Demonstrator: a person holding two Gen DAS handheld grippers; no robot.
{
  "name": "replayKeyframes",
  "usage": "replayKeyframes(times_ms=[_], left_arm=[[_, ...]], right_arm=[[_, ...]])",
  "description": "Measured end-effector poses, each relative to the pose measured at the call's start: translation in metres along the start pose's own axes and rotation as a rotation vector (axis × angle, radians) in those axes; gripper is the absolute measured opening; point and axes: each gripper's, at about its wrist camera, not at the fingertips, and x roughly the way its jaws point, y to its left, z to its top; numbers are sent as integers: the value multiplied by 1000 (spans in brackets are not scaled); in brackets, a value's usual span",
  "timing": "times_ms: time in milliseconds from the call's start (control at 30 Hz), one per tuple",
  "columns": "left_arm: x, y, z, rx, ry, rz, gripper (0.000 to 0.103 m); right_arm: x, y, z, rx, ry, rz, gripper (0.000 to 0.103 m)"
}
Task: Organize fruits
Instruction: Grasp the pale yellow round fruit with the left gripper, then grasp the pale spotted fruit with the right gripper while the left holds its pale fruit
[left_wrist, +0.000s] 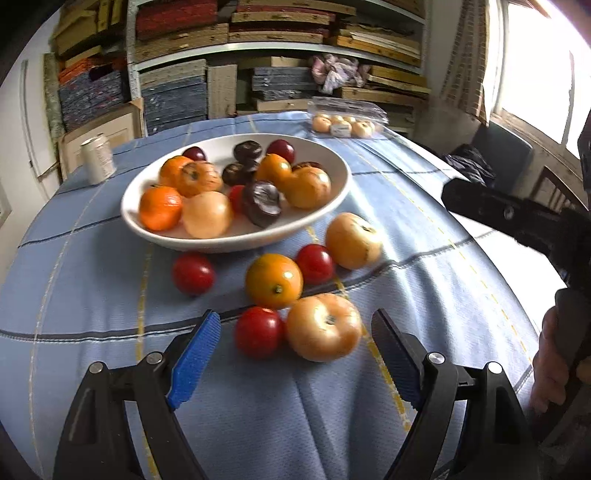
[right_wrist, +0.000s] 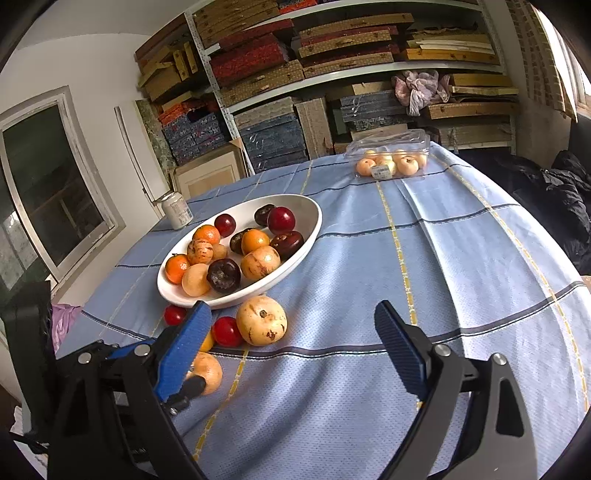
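Note:
A white oval bowl (left_wrist: 332, 192) (right_wrist: 310, 229) holds several oranges, pale yellow fruits and dark plums. Loose fruit lies on the blue cloth in front of it: a pale yellow fruit (left_wrist: 324, 327), a red fruit (left_wrist: 259, 332), an orange (left_wrist: 274, 281), two more red fruits (left_wrist: 193, 274) (left_wrist: 315, 263) and another pale fruit (left_wrist: 352, 240) (right_wrist: 261, 320). My left gripper (left_wrist: 295, 321) is open, its jaws standing either side of the nearest pale and red fruits without touching them. My right gripper (right_wrist: 291, 314) is open over bare cloth, with nothing between its fingers.
A clear plastic box (left_wrist: 345, 120) (right_wrist: 391, 157) of pale fruits sits at the table's far side. A drink can (left_wrist: 98, 158) (right_wrist: 176, 211) stands left of the bowl. Shelves stacked with boxes rise behind the table. A hand (left_wrist: 550, 373) grips the right tool's handle.

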Motion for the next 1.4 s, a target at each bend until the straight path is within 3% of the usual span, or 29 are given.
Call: replayKeyframes(times_ms=[400, 667, 900, 1200, 1233, 1267, 1400], left_arm=[[13, -19, 8, 63, -23, -19, 83], [-12, -17, 10, 49, -129, -114, 78], [4, -28, 5, 81, -36, -171, 77], [19, -23, 5, 69, 24, -173, 75], [20, -25, 4, 77, 25, -173, 71], [21, -26, 4, 81, 32, -180, 59], [33, -23, 6, 52, 80, -194, 52]], right_arm=[[-3, -2, 1, 10, -7, -6, 90], [-3, -8, 3, 27, -11, -15, 90], [-4, -9, 3, 26, -9, -16, 91], [-4, -9, 4, 23, -13, -13, 92], [-4, -9, 4, 22, -11, -14, 92], [-4, -9, 4, 21, -10, -14, 92], [-2, -10, 4, 11, 5, -33, 92]])
